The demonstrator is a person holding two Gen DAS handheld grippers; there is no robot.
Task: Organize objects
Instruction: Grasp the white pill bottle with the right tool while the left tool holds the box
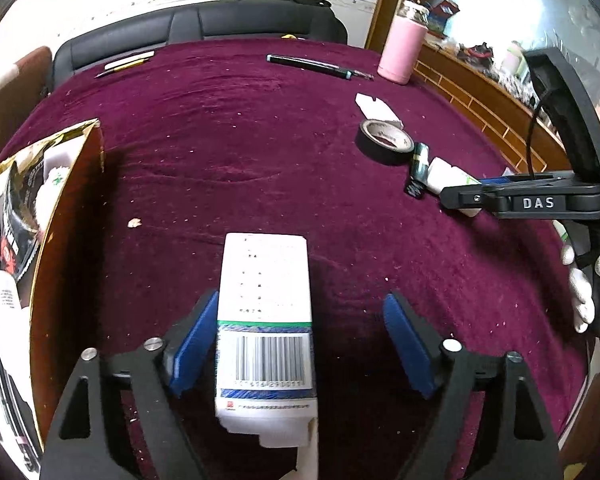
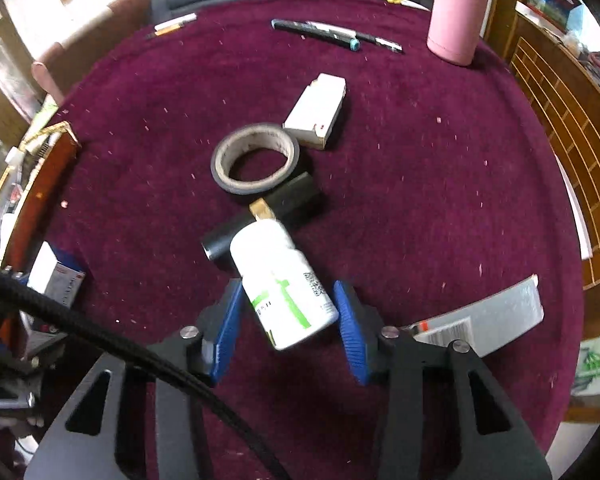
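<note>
In the left wrist view, the left tool [image 1: 300, 342] is seen with its blue pads spread well apart. A white carton with a barcode [image 1: 265, 332] lies on the maroon-covered worktop [image 1: 228, 152] between them; the left pad [image 1: 194, 346] sits against or just beside the carton's side, the right pad stands clear of it, so the carton is not clamped. An open wooden box [image 1: 66, 240] holding packets is seen at the left edge. Farther off, a roll of black tape [image 1: 384, 142], a pink flask [image 1: 404, 50] and a dark pen [image 1: 312, 66] are laid on the cloth. The right tool [image 1: 460, 200] is seen from the side at the right, held by a white-gloved hand [image 1: 584, 284].

In the right wrist view, a white bottle with green markings [image 2: 286, 288] lies slanted between the right tool's pads. The right pad [image 2: 350, 332] appears to touch it, while a narrow gap seems to remain at the left pad; whether it is gripped cannot be told. A black cylinder [image 2: 268, 220] lies just beyond the bottle, touching the tape roll, and a small white box [image 2: 316, 116] is seen beyond that.
</note>
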